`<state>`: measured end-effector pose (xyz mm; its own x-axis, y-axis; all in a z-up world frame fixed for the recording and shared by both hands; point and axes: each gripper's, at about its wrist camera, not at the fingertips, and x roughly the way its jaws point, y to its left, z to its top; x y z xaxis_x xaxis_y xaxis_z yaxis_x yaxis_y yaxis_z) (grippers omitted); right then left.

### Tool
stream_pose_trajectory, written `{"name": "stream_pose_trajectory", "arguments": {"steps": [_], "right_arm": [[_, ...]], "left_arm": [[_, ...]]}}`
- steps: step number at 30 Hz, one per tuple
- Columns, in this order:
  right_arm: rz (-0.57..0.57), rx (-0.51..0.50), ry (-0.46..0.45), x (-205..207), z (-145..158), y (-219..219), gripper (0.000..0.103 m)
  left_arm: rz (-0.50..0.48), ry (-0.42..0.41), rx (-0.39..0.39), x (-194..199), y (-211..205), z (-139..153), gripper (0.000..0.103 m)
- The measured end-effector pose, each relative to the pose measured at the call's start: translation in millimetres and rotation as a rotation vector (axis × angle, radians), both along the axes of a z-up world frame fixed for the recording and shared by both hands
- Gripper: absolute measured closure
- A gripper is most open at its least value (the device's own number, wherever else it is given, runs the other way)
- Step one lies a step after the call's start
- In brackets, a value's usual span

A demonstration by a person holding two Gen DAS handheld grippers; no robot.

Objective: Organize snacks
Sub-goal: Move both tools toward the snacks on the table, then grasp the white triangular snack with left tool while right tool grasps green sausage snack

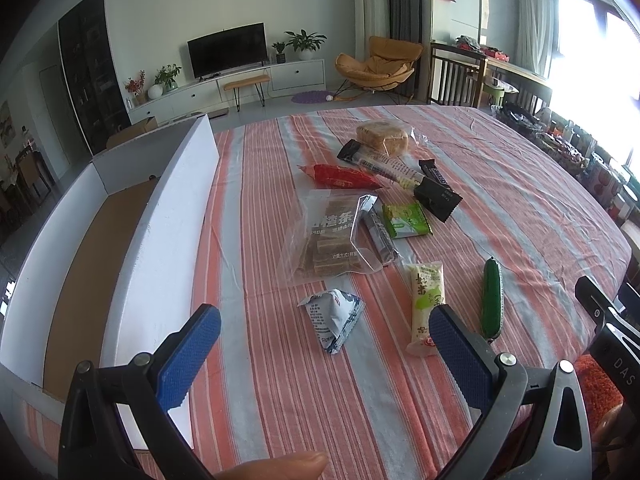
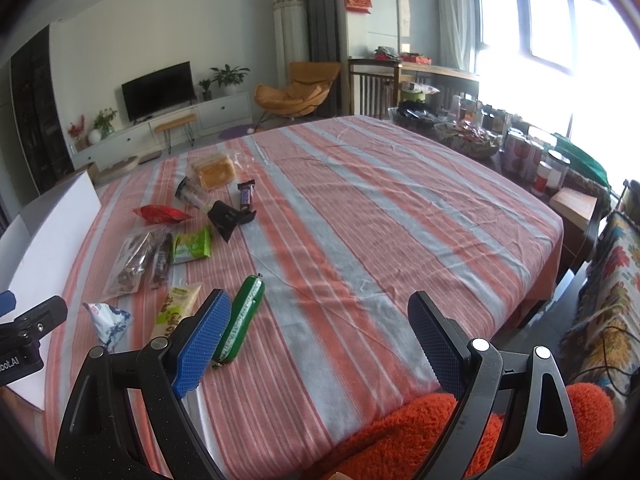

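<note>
Both tongs are held wide apart and empty above the near edge of a desk (image 1: 500, 184) covered by a cloth striped in orange, grey and white. The left tongs (image 1: 324, 344) are spread, with a white-and-blue triangular packet (image 1: 334, 318) seen between the blue pads and nothing touched. The right tongs (image 2: 320, 340) are likewise released, and only striped cloth is seen between their pads. The snacks are scattered over the left half of the desk. Just right of the triangular packet a pale cream pouch with green print (image 1: 426, 304) is laid lengthwise, and beside that a green sausage-shaped stick (image 1: 493, 300) is found. Farther back a clear bag of brown bars (image 1: 330, 236) is spread flat, with a dark narrow bar (image 1: 380, 236) touching its right edge and a green-and-white packet (image 1: 406, 220) just beside that. Beyond these a red wrapper (image 1: 340, 176), a long clear-and-black tube pack (image 1: 380, 164), a black wrapper (image 1: 438, 196) and a small dark chocolate bar (image 2: 245, 194) are clustered, and a wrapped block of bread (image 1: 382, 138) is set farthest away. Along the left edge of the desk an open white box (image 1: 172, 216) with a brown cardboard floor is placed, and nothing is seen inside it. An orange fuzzy sleeve (image 2: 404, 436) is visible beneath the right tongs, and a fingertip (image 1: 280, 466) is seen at the bottom of the left view.
</note>
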<state>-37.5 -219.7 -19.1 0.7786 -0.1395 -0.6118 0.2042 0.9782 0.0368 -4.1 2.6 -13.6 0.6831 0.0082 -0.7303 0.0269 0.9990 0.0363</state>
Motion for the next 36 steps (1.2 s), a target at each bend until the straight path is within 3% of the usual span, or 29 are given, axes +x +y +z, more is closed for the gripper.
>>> {"name": "stream_pose_trajectory", "arguments": {"steps": [11, 21, 28, 33, 36], "right_arm": [[-0.007, 0.014, 0.020, 2, -3, -4, 0.011], [-0.013, 0.073, 0.085, 10, -14, -13, 0.011], [-0.002, 0.129, 0.169, 23, -27, -16, 0.011], [0.014, 0.127, 0.225, 29, -37, -13, 0.011], [0.011, 0.141, 0.236, 29, -39, -16, 0.011]], "left_arm": [[0.008, 0.037, 0.006, 2, 5, -12, 0.000], [0.013, 0.222, 0.057, 20, 5, -64, 0.000], [0.017, 0.285, 0.069, 26, 7, -92, 0.000], [0.023, 0.288, 0.027, 30, 14, -95, 0.000], [0.044, 0.301, -0.039, 32, 22, -98, 0.000]]}}
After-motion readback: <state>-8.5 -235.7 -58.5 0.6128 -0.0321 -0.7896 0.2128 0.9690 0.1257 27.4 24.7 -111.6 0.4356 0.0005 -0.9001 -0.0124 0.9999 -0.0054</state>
